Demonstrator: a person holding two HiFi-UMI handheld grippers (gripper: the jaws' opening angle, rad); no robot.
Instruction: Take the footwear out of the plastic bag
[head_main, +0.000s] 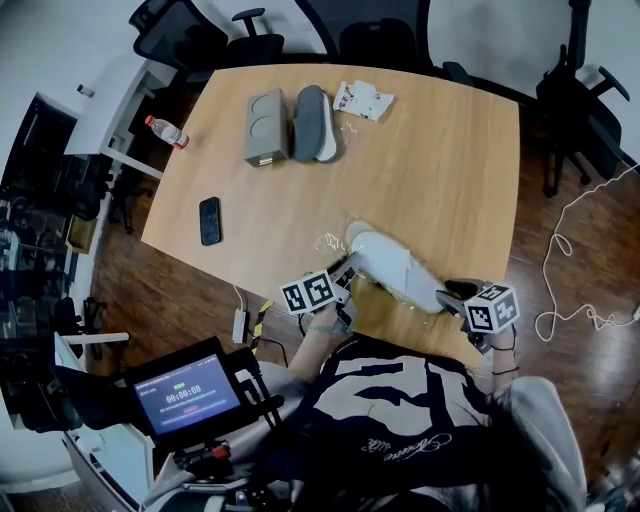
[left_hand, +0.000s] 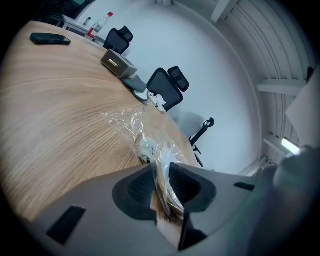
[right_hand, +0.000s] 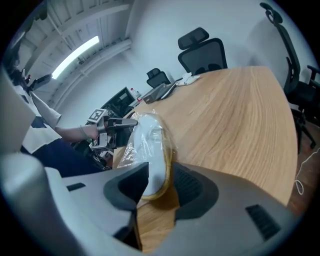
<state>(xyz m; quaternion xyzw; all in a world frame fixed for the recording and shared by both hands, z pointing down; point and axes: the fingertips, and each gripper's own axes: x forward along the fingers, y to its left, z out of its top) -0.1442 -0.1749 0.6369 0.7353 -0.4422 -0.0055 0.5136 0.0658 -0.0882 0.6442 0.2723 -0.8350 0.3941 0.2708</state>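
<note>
The white flat slipper (head_main: 395, 265) is laid at the near edge of the light wooden tabletop (head_main: 440, 160), partly covered by the clear crinkled plastic bag (left_hand: 132, 125). The bag's film is pinched by the left tool (left_hand: 161, 175) (jaws narrow). The right tool (right_hand: 159, 172) is spread wide around the slipper's right end.

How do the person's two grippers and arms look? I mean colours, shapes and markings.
The left gripper and right gripper are grey plastic, each with two broad jaws lined by black ribbed pads. Each bears a white cube with black square markers. The person wears thin wristbands and a dark shirt with pale print.
</note>
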